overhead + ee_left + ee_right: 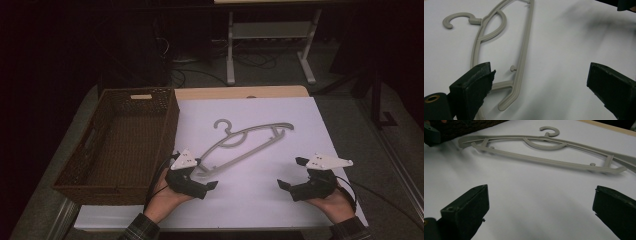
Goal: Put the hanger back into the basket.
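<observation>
Black jaws on your left gripper (206, 176) stand apart and empty just beside the near end of the grey hanger (243, 141), your right gripper (291, 173) likewise gapes with nothing in it, well clear, and that hanger lies flat on the white sheet (280, 200) beside the wicker basket (75, 172).

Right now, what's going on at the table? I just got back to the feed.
A person holds a two-jaw gripper in each hand over a white sheet. A grey plastic hanger lies flat on it, beside an empty brown wicker basket. The left gripper sits at the hanger's near end with its jaws open, one jaw close by that end, not gripping it. The right gripper is open too, apart from the hanger, with bare sheet between its jaws. Nothing has been picked up.
</observation>
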A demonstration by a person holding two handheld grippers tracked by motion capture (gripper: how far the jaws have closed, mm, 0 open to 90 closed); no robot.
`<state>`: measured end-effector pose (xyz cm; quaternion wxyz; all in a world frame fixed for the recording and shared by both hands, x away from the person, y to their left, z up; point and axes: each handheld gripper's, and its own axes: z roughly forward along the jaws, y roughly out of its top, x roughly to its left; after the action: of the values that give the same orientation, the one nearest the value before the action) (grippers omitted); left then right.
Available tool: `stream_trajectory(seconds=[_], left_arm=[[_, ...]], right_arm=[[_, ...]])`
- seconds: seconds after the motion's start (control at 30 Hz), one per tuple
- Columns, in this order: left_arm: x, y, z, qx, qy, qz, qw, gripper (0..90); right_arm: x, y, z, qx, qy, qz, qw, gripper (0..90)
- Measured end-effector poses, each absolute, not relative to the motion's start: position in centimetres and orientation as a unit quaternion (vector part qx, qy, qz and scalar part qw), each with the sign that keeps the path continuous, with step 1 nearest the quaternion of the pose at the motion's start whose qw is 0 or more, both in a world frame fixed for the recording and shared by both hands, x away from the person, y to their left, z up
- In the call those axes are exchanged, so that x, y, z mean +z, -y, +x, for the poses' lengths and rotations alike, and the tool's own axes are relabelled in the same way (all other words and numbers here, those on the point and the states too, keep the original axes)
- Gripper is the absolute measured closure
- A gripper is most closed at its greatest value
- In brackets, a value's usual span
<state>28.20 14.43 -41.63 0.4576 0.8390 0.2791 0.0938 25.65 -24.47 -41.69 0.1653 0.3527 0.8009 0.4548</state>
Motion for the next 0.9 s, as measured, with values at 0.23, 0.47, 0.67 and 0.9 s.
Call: stream_trajectory(seconds=[0.23, 0.47, 0.67, 0.9], left_arm=[[-41.6, -14.6, 28.4, 0.094, -0.286, 0.835, 0.460, 5.9], [-41.6, -14.5, 28.4, 0.094, -0.285, 0.836, 0.459, 5.9], [-41.4, -14.5, 28.4, 0.096, -0.288, 0.834, 0.461, 5.9], [-41.4, -14.5, 28.5, 0.096, -0.291, 0.834, 0.460, 5.9]], right_arm=[[-41.8, 24.4, 25.9, 0.452, -0.801, 0.357, 0.160, 0.4], [-41.4, 24.3, 26.4, 0.455, -0.799, 0.359, 0.160, 0.4], [-41.5, 24.4, 26.8, 0.458, -0.795, 0.365, 0.159, 0.4], [-41.4, 24.4, 27.3, 0.457, -0.797, 0.365, 0.154, 1.7]])
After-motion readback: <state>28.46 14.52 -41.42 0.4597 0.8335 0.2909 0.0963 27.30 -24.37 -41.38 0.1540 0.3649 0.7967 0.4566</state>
